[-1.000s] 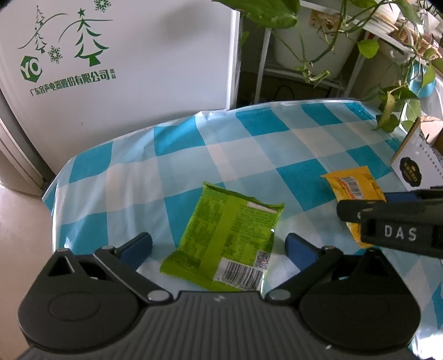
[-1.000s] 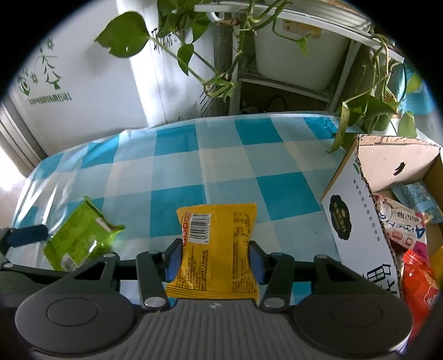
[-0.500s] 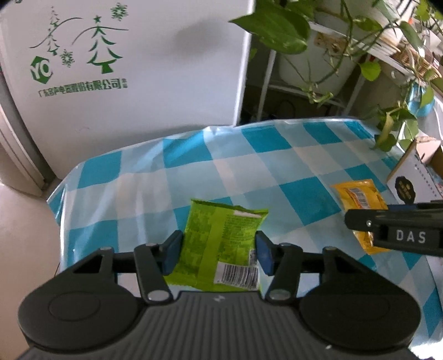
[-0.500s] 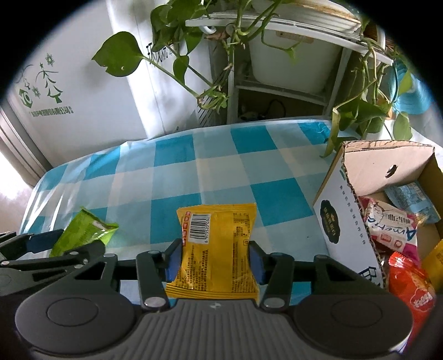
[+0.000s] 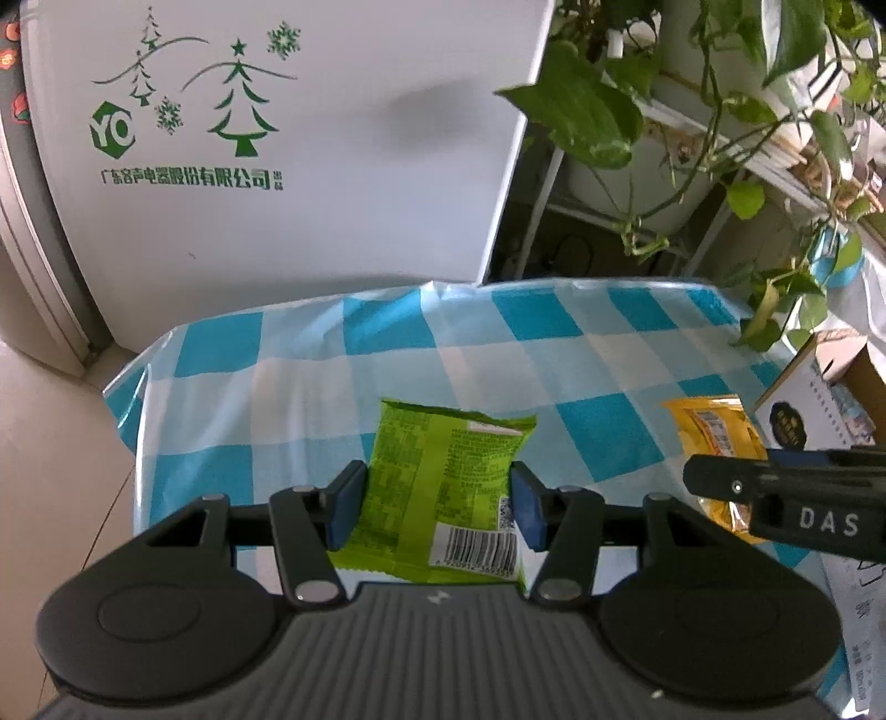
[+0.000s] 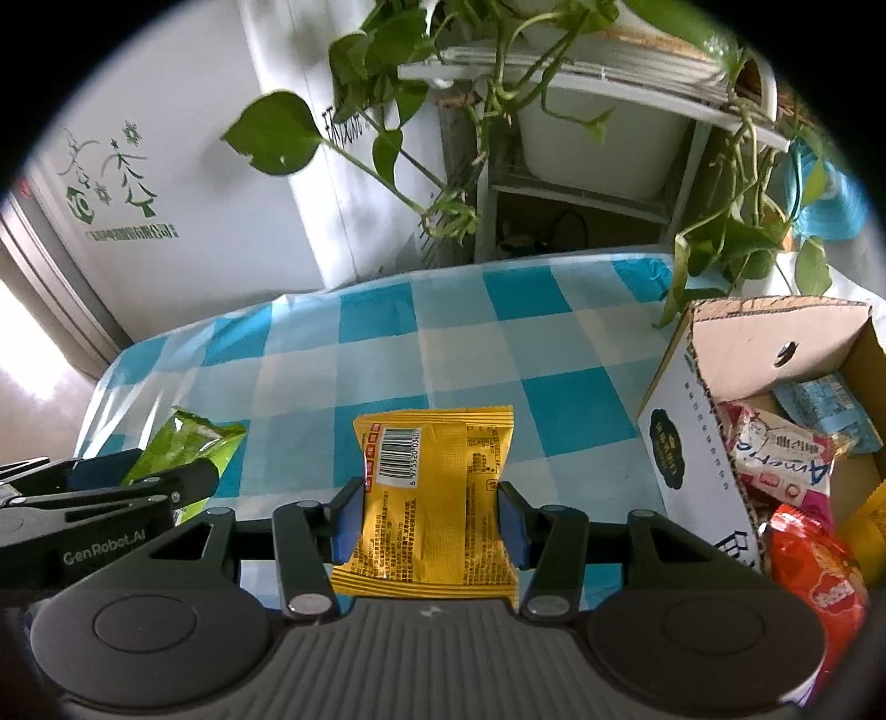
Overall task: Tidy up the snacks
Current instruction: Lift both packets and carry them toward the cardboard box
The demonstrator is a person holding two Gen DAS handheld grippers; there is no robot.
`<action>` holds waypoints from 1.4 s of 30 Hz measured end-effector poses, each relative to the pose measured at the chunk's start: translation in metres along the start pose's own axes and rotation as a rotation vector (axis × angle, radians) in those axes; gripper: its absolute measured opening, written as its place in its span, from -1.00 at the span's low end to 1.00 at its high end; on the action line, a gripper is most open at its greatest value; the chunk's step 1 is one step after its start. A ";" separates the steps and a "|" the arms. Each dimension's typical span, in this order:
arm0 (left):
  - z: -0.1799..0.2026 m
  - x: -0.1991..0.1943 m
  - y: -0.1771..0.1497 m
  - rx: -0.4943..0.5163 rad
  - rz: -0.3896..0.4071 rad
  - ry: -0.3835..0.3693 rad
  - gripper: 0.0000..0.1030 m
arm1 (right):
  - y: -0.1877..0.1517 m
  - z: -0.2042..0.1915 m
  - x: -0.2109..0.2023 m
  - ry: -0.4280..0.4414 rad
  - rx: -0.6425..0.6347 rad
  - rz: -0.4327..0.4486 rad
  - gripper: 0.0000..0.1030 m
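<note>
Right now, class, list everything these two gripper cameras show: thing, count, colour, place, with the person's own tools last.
green snack packet: one, lime green, clamped in the left gripper above the table's left part
yellow snack packet: one, yellow, clamped in the right gripper
cardboard box: one, white outside and brown inside, at the table's right edge, open
snacks in the box: several, red, white, pale blue and orange, inside the box
tablecloth: one, blue and white check, covering the table
white panel: one, white with green trees, behind the table
trailing plants: several stems, green, on the white rack behind
left gripper: one, black with blue pads
right gripper: one, black with blue pads
</note>
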State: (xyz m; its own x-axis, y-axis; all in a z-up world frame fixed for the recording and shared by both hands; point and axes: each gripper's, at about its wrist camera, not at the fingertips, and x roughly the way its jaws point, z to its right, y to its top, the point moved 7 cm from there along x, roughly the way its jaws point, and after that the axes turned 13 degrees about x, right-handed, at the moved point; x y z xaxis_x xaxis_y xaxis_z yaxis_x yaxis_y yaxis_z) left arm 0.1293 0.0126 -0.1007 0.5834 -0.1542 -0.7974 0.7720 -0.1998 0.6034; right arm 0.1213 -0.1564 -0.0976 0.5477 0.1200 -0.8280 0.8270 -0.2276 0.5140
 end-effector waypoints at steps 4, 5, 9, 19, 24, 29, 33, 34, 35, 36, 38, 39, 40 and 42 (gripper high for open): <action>0.001 -0.009 0.005 -0.002 0.026 -0.005 0.05 | 0.001 -0.001 -0.009 0.013 -0.009 0.010 0.09; 0.001 -0.012 0.006 0.003 0.033 -0.001 0.05 | 0.000 -0.001 -0.011 0.017 -0.008 0.011 0.09; 0.002 -0.021 0.009 0.004 0.057 0.002 0.05 | -0.001 -0.003 -0.023 0.033 -0.014 0.023 0.09; 0.009 -0.054 0.021 0.014 0.145 0.006 0.05 | 0.000 0.006 -0.067 0.074 0.012 0.083 0.09; 0.016 -0.067 0.025 0.019 0.184 0.002 0.05 | 0.001 0.017 -0.097 0.097 0.037 0.138 0.09; 0.029 -0.074 0.026 0.036 0.203 -0.011 0.05 | 0.003 0.028 -0.110 0.106 0.054 0.160 0.09; 0.038 -0.075 0.027 0.044 0.209 -0.021 0.05 | 0.005 0.037 -0.115 0.098 0.052 0.171 0.09; 0.041 -0.076 0.027 0.045 0.212 -0.025 0.05 | 0.005 0.038 -0.116 0.096 0.052 0.174 0.09; 0.043 -0.076 0.028 0.049 0.215 -0.030 0.05 | 0.006 0.041 -0.118 0.095 0.054 0.180 0.09; 0.046 -0.077 0.029 0.055 0.219 -0.034 0.05 | 0.008 0.043 -0.120 0.095 0.057 0.186 0.09; 0.052 -0.078 0.029 0.063 0.224 -0.038 0.05 | 0.010 0.048 -0.124 0.096 0.067 0.196 0.09; 0.054 -0.079 0.028 0.067 0.225 -0.042 0.05 | 0.012 0.051 -0.125 0.094 0.072 0.199 0.09; 0.057 -0.080 0.028 0.072 0.226 -0.045 0.05 | 0.013 0.055 -0.126 0.091 0.072 0.202 0.09; 0.061 -0.082 0.027 0.084 0.230 -0.048 0.05 | 0.015 0.062 -0.129 0.082 0.073 0.209 0.09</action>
State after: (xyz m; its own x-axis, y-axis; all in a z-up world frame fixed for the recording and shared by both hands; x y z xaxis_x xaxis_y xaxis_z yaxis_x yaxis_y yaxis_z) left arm 0.0869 -0.0393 -0.0190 0.7269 -0.2505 -0.6394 0.5955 -0.2338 0.7686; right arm 0.0552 -0.2351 0.0025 0.7172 0.1403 -0.6826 0.6847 -0.3246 0.6526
